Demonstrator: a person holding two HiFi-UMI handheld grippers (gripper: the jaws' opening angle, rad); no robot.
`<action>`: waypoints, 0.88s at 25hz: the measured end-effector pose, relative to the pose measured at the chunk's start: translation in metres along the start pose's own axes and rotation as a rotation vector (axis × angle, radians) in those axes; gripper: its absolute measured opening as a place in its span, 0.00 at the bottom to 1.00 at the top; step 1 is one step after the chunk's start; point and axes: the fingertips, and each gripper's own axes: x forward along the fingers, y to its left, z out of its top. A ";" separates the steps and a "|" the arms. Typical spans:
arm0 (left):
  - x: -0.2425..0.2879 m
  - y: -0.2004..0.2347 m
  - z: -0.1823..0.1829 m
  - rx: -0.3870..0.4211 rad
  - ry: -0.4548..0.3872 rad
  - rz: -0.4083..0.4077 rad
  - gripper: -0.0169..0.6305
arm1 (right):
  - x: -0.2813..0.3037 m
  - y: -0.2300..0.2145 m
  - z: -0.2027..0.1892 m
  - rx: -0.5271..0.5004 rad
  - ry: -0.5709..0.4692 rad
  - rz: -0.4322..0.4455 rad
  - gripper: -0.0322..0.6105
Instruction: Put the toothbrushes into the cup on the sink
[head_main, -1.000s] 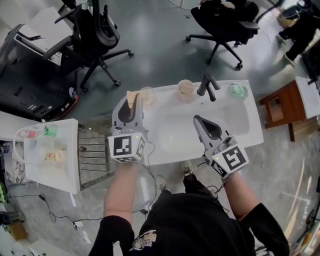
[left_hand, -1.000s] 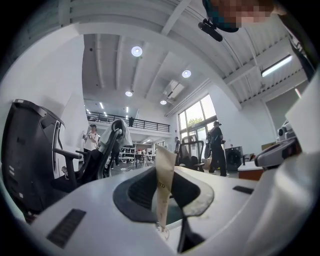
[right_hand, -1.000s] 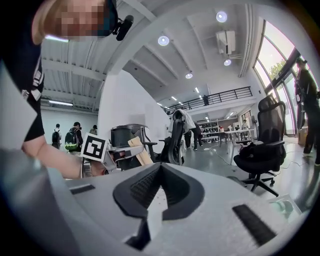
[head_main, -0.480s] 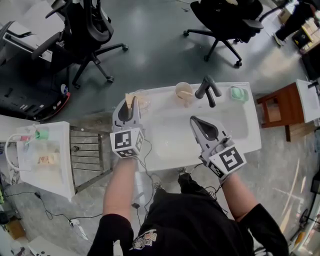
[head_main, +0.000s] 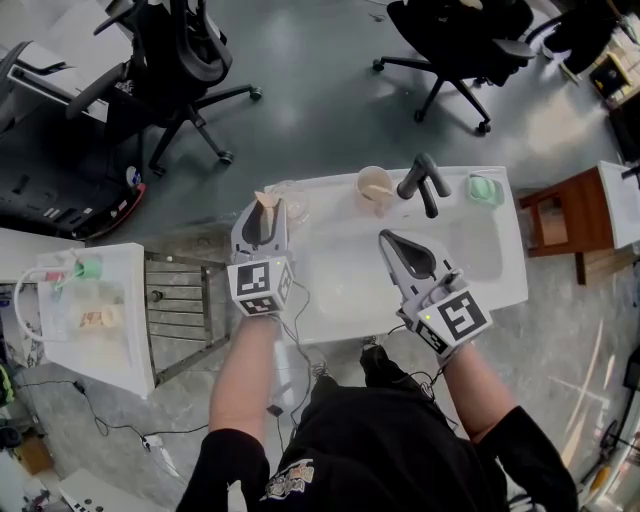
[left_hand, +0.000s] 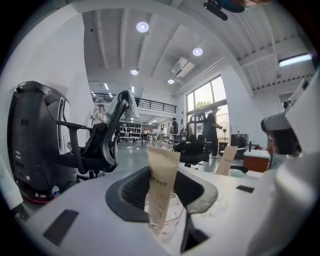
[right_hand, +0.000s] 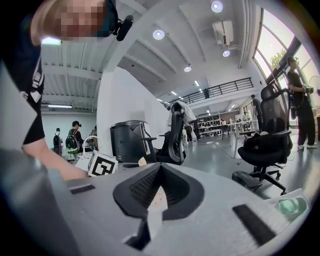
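A beige toothbrush packet (left_hand: 161, 182) stands upright in a clear glass cup (left_hand: 165, 218) at the sink's back left corner. My left gripper (left_hand: 167, 195) reaches around both; its jaws have just been opening and stand apart from the packet between them. In the head view the left gripper (head_main: 266, 212) is beside that clear cup (head_main: 293, 200), with the packet (head_main: 266, 199) at its tips. A tan cup (head_main: 375, 187) with another packet stands by the faucet (head_main: 422, 183). My right gripper (head_main: 393, 241), also seen in its own view (right_hand: 159, 186), hangs shut and empty over the basin.
The white sink (head_main: 340, 275) has a green soap dish (head_main: 480, 188) at its back right. A metal rack (head_main: 180, 310) and a white table (head_main: 90, 310) stand on the left, a wooden stool (head_main: 560, 222) on the right, and office chairs (head_main: 170, 70) behind.
The left gripper has come down at the clear cup with the packet, and its jaws have spread. The right gripper has drifted a little over the basin.
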 end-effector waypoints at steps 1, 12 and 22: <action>-0.002 -0.001 0.002 0.004 -0.001 -0.005 0.22 | 0.000 0.001 0.001 0.002 -0.002 -0.001 0.06; -0.049 -0.005 0.050 0.044 -0.097 -0.043 0.29 | -0.003 0.033 0.017 -0.006 -0.037 -0.008 0.06; -0.159 -0.019 0.113 0.048 -0.214 -0.134 0.21 | -0.024 0.090 0.033 -0.032 -0.070 -0.066 0.06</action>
